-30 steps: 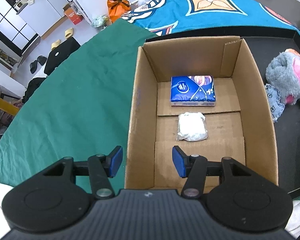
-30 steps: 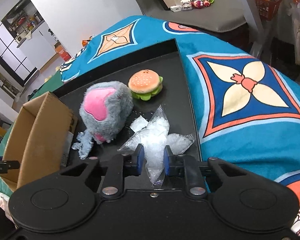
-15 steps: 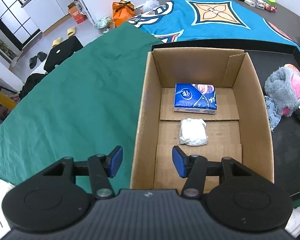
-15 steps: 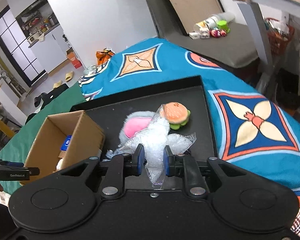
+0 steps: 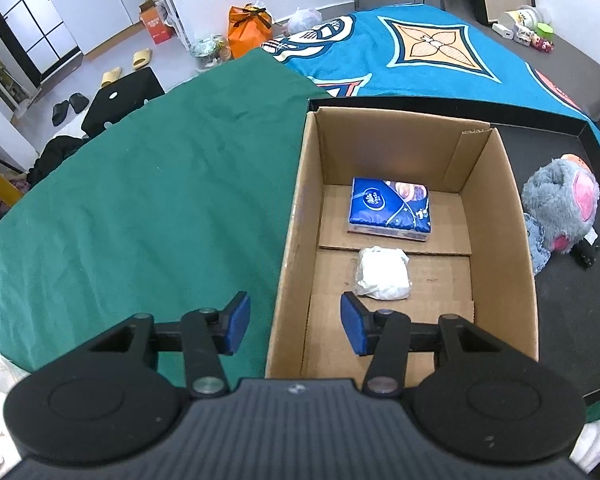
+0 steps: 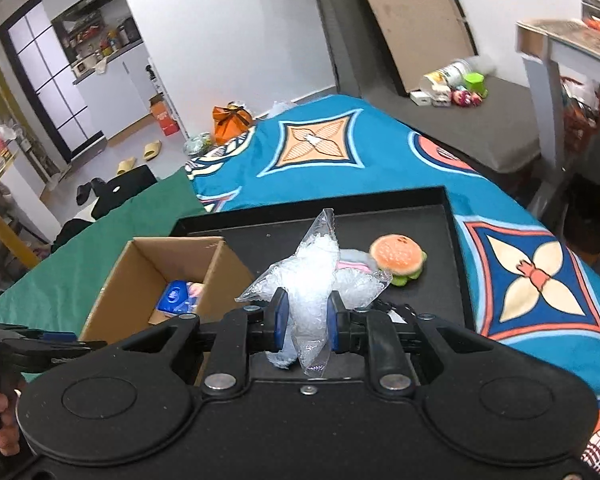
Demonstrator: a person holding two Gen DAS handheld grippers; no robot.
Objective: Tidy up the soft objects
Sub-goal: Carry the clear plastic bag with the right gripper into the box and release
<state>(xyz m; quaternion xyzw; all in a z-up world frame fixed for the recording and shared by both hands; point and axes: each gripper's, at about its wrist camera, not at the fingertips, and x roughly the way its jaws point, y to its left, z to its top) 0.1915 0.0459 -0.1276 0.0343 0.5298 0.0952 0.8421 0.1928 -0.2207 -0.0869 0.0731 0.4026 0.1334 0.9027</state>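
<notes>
My right gripper (image 6: 306, 316) is shut on a clear crinkled plastic bag (image 6: 316, 264) and holds it in the air above the black tray (image 6: 420, 216). Behind the bag sit a burger plush (image 6: 398, 258) and a mostly hidden grey-and-pink plush (image 5: 560, 204). The open cardboard box (image 5: 496, 208) holds a blue tissue pack (image 5: 390, 208) and a white wrapped bundle (image 5: 384, 274). My left gripper (image 5: 294, 328) hovers over the box's near left wall. Its jaws are closing, the wall's edge lies between them, and the pads do not touch it.
The box stands at the tray's left end, beside a green cloth (image 5: 160, 208). A blue patterned blanket (image 6: 520, 280) surrounds the tray at the back and right. Slippers and bags lie on the floor (image 5: 132, 64) beyond. A hand (image 6: 0, 420) shows at the lower left.
My right gripper has lifted the plastic bag off the tray and carried it higher, bringing the box into view. The left gripper has tilted slightly over the box.
</notes>
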